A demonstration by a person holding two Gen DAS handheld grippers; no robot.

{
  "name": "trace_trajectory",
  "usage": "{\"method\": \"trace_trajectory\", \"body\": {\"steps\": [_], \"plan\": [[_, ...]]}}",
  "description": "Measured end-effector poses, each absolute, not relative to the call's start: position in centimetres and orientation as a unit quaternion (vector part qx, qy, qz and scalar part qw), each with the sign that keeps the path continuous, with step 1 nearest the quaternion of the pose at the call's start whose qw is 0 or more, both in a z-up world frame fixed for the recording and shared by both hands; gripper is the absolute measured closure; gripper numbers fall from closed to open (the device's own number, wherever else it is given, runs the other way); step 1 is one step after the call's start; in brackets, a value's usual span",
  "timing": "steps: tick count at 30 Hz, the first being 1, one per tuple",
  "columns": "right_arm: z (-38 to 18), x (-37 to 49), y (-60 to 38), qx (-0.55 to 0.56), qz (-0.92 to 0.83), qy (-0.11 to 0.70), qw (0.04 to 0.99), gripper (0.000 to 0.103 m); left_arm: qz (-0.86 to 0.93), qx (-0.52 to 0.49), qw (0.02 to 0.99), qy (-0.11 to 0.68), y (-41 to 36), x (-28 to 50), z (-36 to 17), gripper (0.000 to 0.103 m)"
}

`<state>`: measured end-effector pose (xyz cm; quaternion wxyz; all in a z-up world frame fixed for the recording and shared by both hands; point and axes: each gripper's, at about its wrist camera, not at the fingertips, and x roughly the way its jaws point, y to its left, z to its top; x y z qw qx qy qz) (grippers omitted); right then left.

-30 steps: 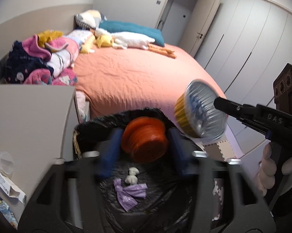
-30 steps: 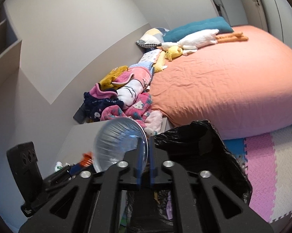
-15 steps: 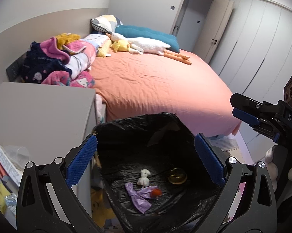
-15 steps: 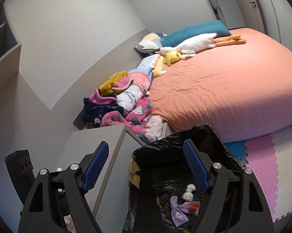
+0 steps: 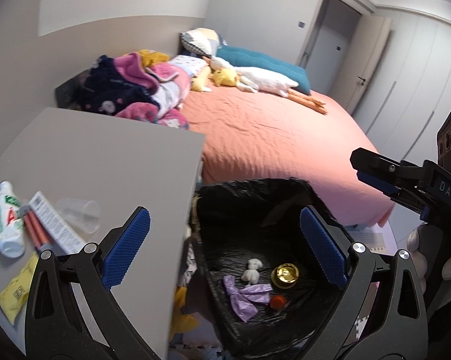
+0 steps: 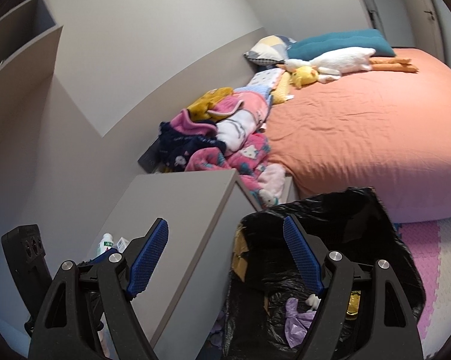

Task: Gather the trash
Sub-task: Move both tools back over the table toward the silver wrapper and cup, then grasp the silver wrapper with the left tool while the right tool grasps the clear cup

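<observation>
Black bin bag (image 5: 285, 192) beside grey desk (image 5: 105, 162): holds gold cup (image 5: 285, 274), purple wrapper (image 5: 246, 295). Left gripper (image 5: 225, 244) & right gripper (image 6: 225, 255) above bag, jaws spread wide, nothing gripped.

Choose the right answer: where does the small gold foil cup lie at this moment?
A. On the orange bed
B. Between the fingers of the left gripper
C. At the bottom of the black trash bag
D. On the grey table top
C: the gold foil cup lies inside the black trash bag, beside a purple wrapper.
</observation>
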<state>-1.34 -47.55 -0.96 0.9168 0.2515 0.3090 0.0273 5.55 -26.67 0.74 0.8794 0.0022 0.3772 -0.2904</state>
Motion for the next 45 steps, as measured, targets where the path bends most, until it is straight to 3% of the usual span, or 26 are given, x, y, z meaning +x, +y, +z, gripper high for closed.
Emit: {"method": "trace_trajectory", "body": {"steps": [22,32,39,41,45], "plan": [[-2.5,4.5,-36.0,0.159,0.166,0.362,0.903,0.024,-0.14,-0.041,0.906,0.396,-14.9,3.7,-1.5,0.007],[-4.1,7.2,-31.9,0.115,0.222,0.394,0.885,0.032,-0.079,-0.073,0.9,0.421,-11.2,2.3,-4.1,0.007],[-5.4,9.2,-29.9,0.099,0.235,0.412,0.875,0.032,-0.062,-0.076,0.889,0.447,-10.5,2.0,-6.4,0.007],[-5.8,9.7,-29.5,0.095,0.237,0.416,0.873,0.032,-0.062,-0.078,0.886,0.452,-10.2,1.8,-7.1,0.007],[-6.3,10.8,-28.5,0.089,0.24,0.424,0.868,0.032,-0.065,-0.079,0.88,0.465,-10.1,2.0,-8.2,0.02]]}}
